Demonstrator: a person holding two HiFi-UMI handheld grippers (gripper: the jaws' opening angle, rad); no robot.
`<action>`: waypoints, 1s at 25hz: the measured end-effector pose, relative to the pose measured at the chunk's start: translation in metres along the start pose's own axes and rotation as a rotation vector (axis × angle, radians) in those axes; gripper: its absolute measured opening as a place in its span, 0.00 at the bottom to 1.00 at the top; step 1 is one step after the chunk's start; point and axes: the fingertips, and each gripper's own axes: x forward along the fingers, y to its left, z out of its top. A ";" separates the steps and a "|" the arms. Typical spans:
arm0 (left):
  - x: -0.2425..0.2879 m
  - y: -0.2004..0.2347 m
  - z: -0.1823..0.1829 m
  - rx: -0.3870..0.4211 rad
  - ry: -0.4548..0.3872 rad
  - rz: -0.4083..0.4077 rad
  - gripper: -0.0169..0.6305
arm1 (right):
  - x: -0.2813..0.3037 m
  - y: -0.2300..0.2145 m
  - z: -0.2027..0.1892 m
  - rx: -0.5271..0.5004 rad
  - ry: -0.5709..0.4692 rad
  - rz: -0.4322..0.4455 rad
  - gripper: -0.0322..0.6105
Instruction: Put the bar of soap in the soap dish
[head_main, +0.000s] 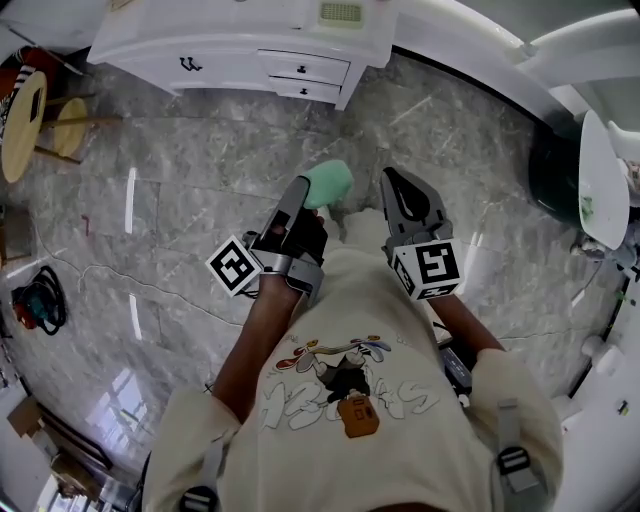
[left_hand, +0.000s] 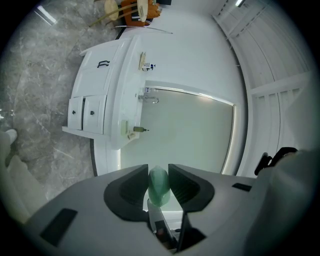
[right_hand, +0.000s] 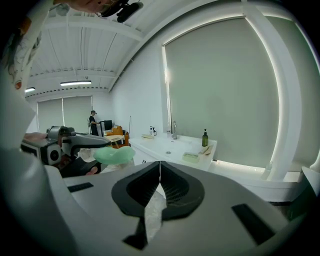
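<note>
Two grippers are held over the floor (head_main: 180, 180), well short of the vanity (head_main: 250, 45) — soap (head_main: 328, 183) is pinched edge-on by the left gripper (left_hand: 159, 174) for carrying, while the right gripper (right_hand: 160, 170) (jaws pressed together, empty) is held clear; the dish (right_hand: 191, 157) waits there.

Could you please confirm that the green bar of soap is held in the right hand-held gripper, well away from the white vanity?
Not quite: the bar of soap is held in the left hand-held gripper, as the left gripper view shows; the right hand-held gripper is shut and empty. The soap is indeed well away from the white vanity.
</note>
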 end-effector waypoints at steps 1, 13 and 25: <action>0.001 0.001 0.001 0.001 0.002 0.005 0.24 | 0.003 0.002 0.001 0.003 -0.001 0.000 0.06; 0.030 0.000 0.007 0.001 0.008 0.019 0.24 | 0.024 -0.015 0.012 0.016 -0.020 0.008 0.06; 0.131 0.008 0.035 0.024 -0.016 0.077 0.24 | 0.099 -0.096 0.038 0.055 -0.020 0.028 0.06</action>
